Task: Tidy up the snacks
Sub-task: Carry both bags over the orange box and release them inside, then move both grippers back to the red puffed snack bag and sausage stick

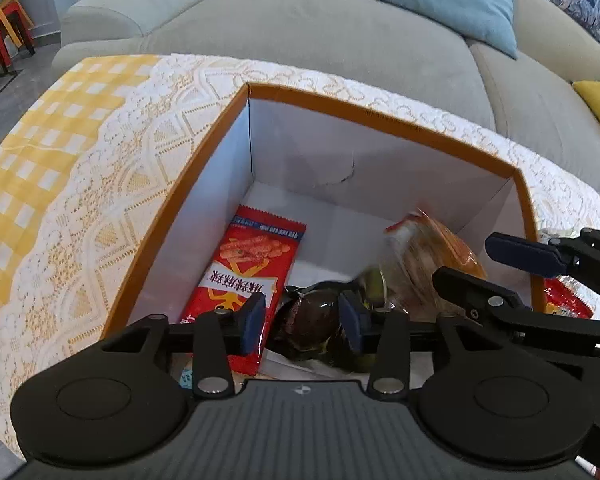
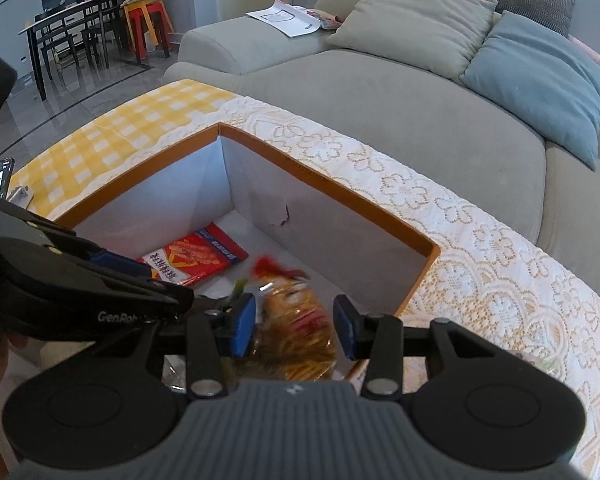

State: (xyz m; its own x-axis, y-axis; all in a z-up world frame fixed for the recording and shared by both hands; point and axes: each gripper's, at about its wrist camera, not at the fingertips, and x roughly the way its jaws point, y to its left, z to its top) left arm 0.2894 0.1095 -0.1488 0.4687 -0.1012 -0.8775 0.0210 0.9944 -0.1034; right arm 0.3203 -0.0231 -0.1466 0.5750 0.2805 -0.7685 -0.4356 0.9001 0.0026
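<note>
Hovering left claw (image 1: 302, 322), spread, over dark crinkly foil snack pouch (image 1: 312, 320) inside orange-rimmed white cardboard box (image 1: 380, 114); right claw (image 2: 294, 326) spread around blurred orange crackly bag (image 2: 296, 320). Both light, slippery; pinch sealed edges.

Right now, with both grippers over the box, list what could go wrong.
1. The orange snack bag looks blurred between the right gripper pads; it may be dropping and could land crooked on the dark packet.
2. The two grippers sit close inside the box; the left gripper might bump the right one.
3. The far wall is already cracked; a knock could worsen it.
</note>
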